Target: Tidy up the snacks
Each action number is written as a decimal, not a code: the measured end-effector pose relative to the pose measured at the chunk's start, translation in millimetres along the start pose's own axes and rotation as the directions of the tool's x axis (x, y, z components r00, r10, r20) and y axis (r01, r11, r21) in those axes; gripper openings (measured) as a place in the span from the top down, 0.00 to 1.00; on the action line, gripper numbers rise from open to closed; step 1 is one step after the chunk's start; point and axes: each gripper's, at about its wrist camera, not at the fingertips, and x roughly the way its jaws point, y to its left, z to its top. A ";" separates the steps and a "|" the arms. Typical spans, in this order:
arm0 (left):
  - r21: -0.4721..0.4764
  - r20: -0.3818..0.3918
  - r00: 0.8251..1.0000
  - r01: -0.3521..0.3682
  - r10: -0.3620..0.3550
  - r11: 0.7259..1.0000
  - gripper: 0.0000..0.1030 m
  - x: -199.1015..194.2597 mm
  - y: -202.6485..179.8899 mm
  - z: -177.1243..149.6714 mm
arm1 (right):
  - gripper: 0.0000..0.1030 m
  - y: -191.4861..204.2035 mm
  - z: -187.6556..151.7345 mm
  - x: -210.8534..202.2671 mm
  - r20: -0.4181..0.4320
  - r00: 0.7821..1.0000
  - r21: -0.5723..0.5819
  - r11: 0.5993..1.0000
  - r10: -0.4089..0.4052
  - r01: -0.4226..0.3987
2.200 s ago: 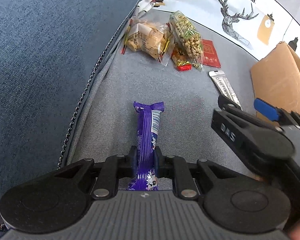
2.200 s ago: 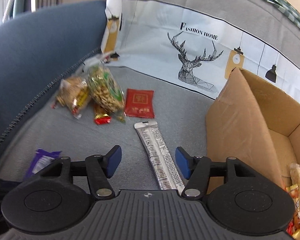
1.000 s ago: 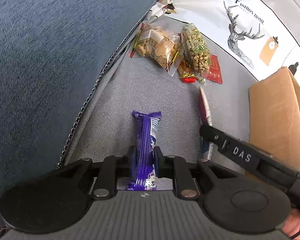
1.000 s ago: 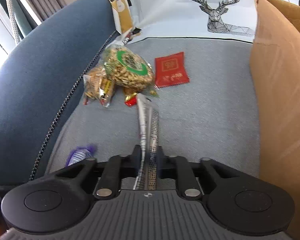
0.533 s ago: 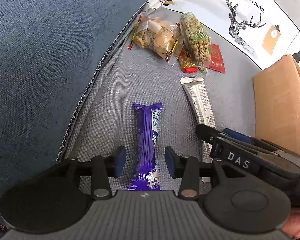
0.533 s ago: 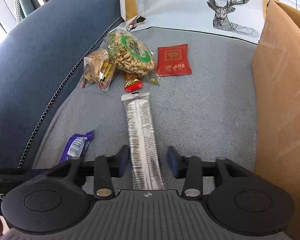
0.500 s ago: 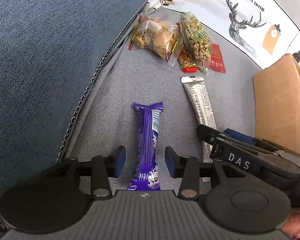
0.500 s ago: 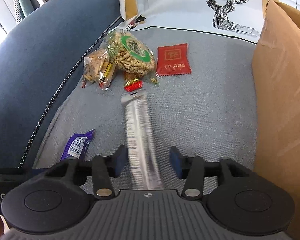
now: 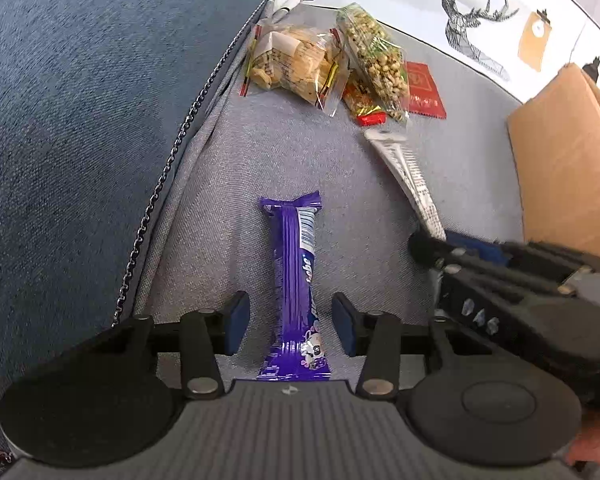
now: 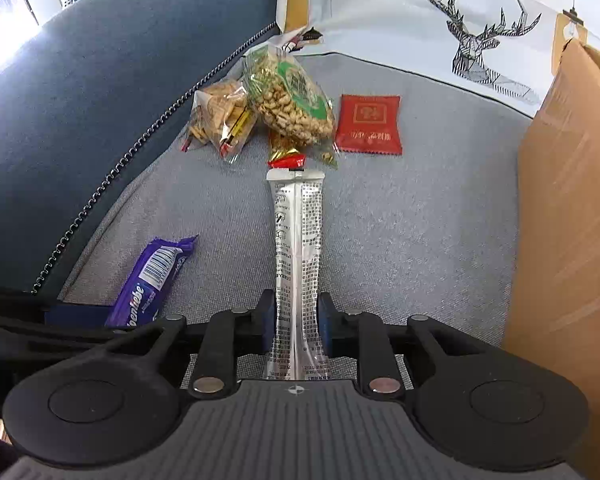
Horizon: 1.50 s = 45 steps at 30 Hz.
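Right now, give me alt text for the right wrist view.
The right claw is shut on a silver snack stick on a grey sofa seat. A purple bar lies left, a cardboard box right.

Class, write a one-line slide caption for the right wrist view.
Right gripper pinching a long silver foil sachet on the grey sofa cushion, beside a brown cardboard box.

Black left gripper (image 9: 288, 322) with blue pads (image 9: 236, 322), silver screws, ribbed grey housing, matching right gripper (image 10: 296, 320), white lettering on its side
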 end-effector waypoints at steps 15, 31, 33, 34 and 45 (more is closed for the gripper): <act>-0.052 0.053 0.998 0.022 -0.019 0.998 0.83 -9.0 3.1 1.8 | 0.98 -1.0 -1.7 -25.1 0.068 0.998 0.009 1.000 0.001 -0.002; -0.067 0.043 0.999 0.033 -0.030 0.997 0.83 -6.2 5.9 3.0 | 0.57 -5.1 -4.6 -2.6 0.002 1.000 0.082 0.996 0.023 -0.023; -0.067 0.044 0.999 0.032 -0.029 0.997 0.83 -5.9 6.1 3.1 | 0.71 -0.4 -5.9 -0.3 -0.003 1.000 0.057 0.998 0.028 -0.028; -0.067 0.044 0.999 0.031 -0.028 0.997 0.83 -6.0 6.2 3.1 | 0.80 2.5 -6.1 -0.5 -0.003 0.999 0.039 0.999 0.039 -0.039; -0.077 0.078 0.996 0.052 -0.046 0.996 0.83 -14.5 6.3 1.6 | 0.96 0.2 0.0 -29.4 0.110 0.993 0.029 0.998 0.045 -0.048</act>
